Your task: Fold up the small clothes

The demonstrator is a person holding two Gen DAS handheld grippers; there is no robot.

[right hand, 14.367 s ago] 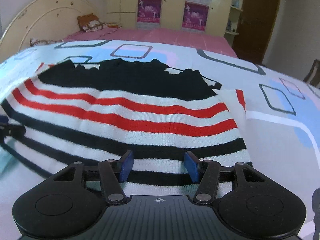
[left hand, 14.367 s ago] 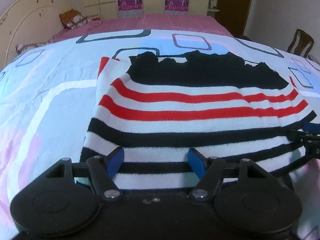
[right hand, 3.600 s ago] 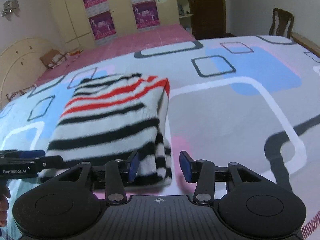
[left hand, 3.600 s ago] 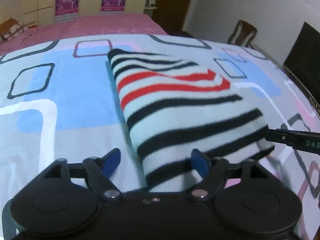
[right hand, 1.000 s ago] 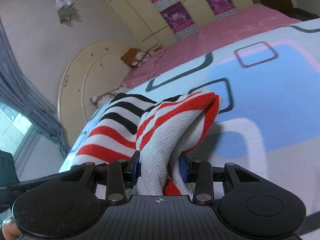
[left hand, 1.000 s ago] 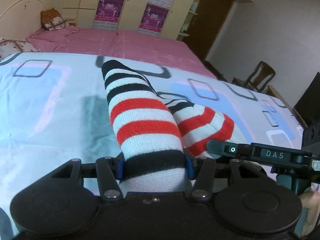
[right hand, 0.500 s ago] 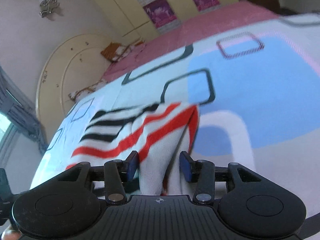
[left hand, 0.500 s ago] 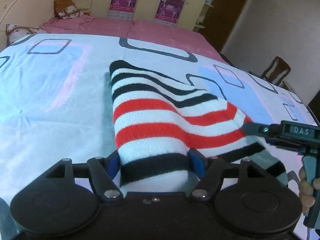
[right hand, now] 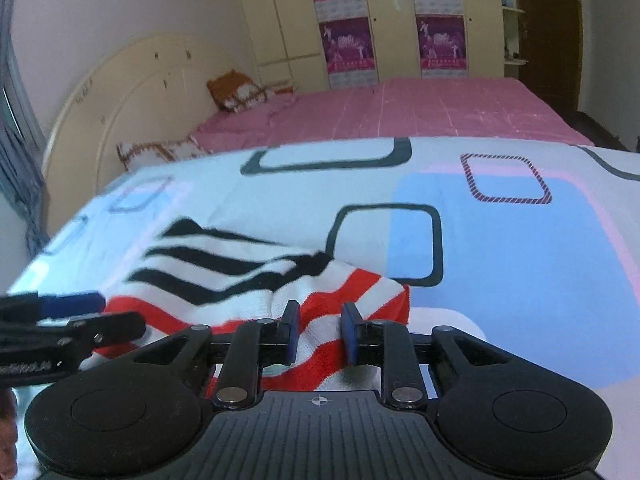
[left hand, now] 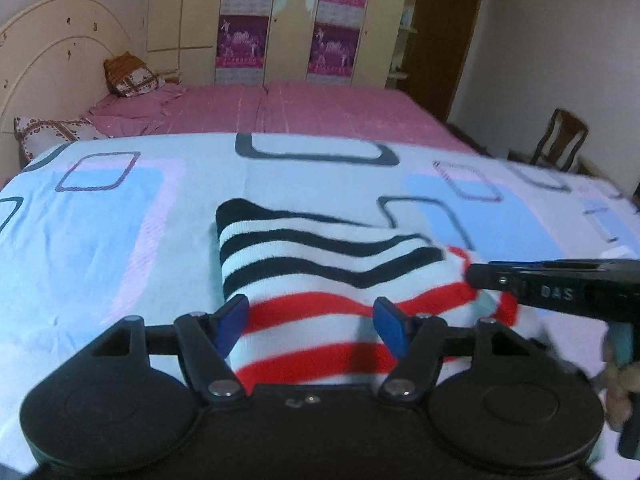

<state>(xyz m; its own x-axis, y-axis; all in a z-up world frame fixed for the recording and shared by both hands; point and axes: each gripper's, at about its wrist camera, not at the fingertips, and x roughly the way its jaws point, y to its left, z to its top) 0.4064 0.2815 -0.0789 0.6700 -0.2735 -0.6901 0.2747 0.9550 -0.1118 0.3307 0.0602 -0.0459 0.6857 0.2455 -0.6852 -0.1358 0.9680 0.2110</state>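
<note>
Item: one small knitted jumper, white with black and red stripes [left hand: 320, 264], folded into a compact bundle and lying on a pale bedspread printed with blue, pink and grey rounded rectangles [left hand: 100, 216]. Black-striped end farthest from both cameras; red-striped end nearest. Left gripper, black with blue pads [left hand: 312, 322]: its jaws stand wide over the near red-striped edge, the fabric lying between and below the fingers; the left pad sits at the bundle's left border, the right pad over the red stripe, and neither is seen pinching the cloth, so it reads as released. Right gripper, black with blue pads [right hand: 320, 330]: its jaws have just been narrowing and now stand close together with a ridge of red-and-white knit between them at the bundle's right near corner; the pads bear on the cloth, a clenched hold on the jumper. In the left wrist view, the right gripper's fingers reach the red edge from the right. Background: pink bed sheet [left hand: 280, 112], cream curved headboard [right hand: 132, 92], wardrobe with purple posters [left hand: 288, 20], wooden chair [left hand: 560, 140].
</note>
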